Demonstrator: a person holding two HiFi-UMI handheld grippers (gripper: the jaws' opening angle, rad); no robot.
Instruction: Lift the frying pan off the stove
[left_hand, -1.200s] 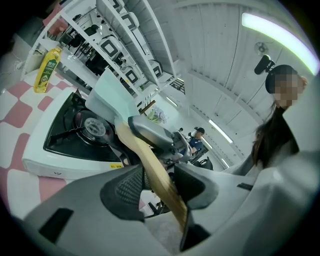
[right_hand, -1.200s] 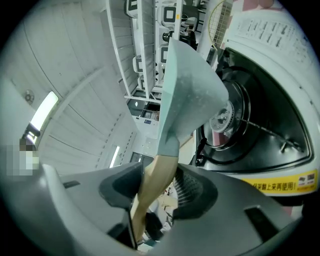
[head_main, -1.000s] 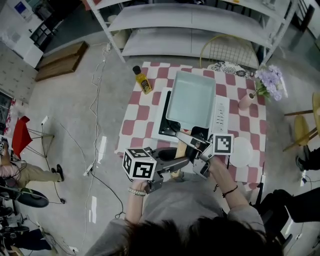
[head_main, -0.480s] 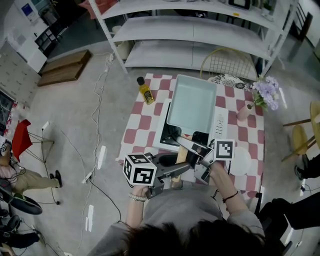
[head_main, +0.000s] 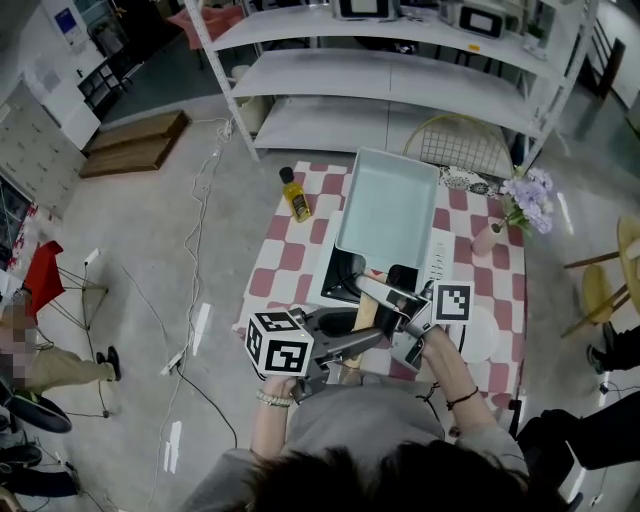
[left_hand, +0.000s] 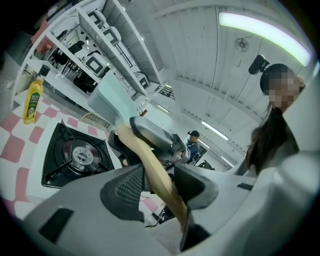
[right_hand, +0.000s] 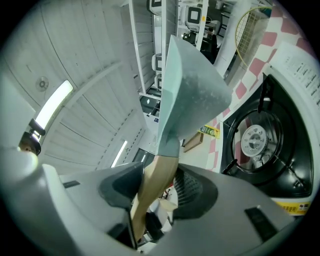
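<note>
left gripper (left_hand: 159, 186), right gripper (right_hand: 152, 187), seemingly level, clamping handle (head_main: 366, 312)

matt pan (head_main: 388, 205), smooth wooden handle (right_hand: 155, 185)

Grey concrete floor (head_main: 140, 260) surrounds the red-and-white checked tabletop (head_main: 285, 268); tall white metal shelving (head_main: 380, 75) fills the top of the frame, brown wooden boards (head_main: 135, 140) lie upper left, a red seat (head_main: 40, 275) at far left.

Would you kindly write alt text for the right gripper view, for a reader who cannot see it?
The right gripper is shut on the wooden handle of a pale green rectangular frying pan, which juts away from the camera. Beside it lies the white stove with its black gas burner uncovered, on a red-checked cloth.
</note>
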